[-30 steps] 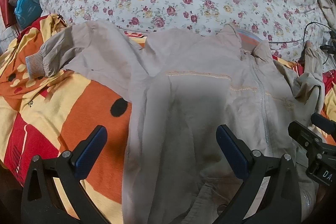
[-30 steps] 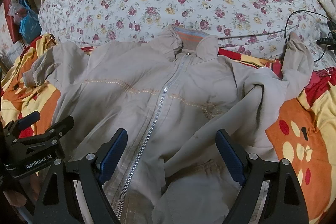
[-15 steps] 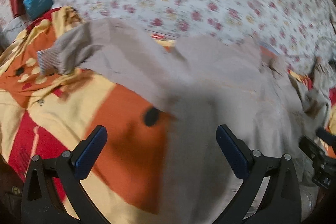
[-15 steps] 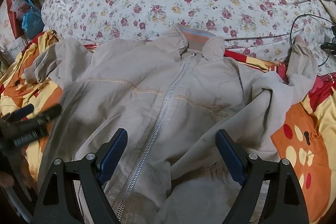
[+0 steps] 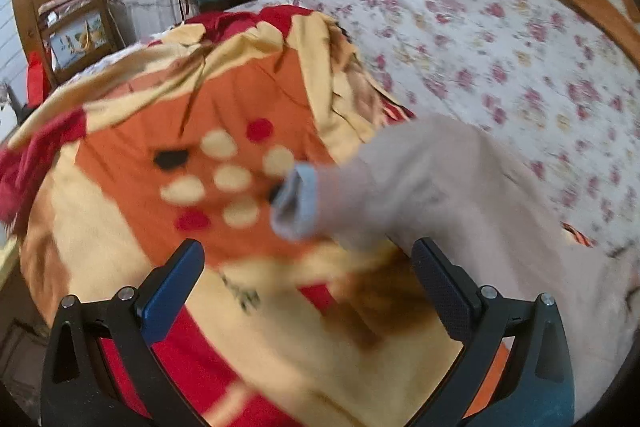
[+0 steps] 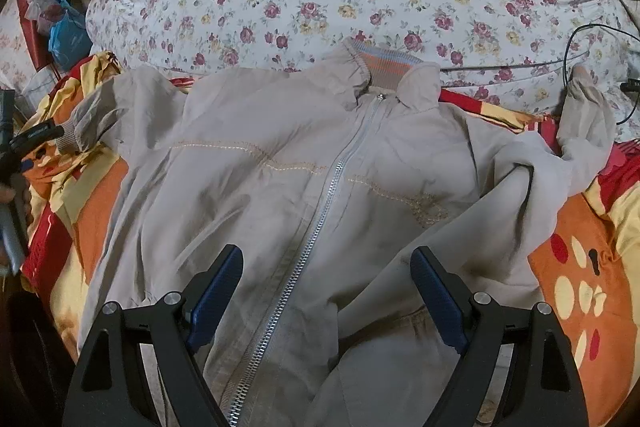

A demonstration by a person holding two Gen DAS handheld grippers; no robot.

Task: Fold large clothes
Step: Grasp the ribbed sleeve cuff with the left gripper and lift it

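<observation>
Because the beige jacket (image 6: 304,195) lies zipped and face up on the bed's orange blanket (image 6: 580,267), the left gripper (image 5: 308,287), fingers released, faces its sleeve cuff (image 5: 296,203), and the right gripper (image 6: 326,291) hovers empty above the hem.

No legible text, label, brand, number or sign appears in either wrist view; small dark marks on the blanket (image 5: 240,297) remain blurred.
</observation>
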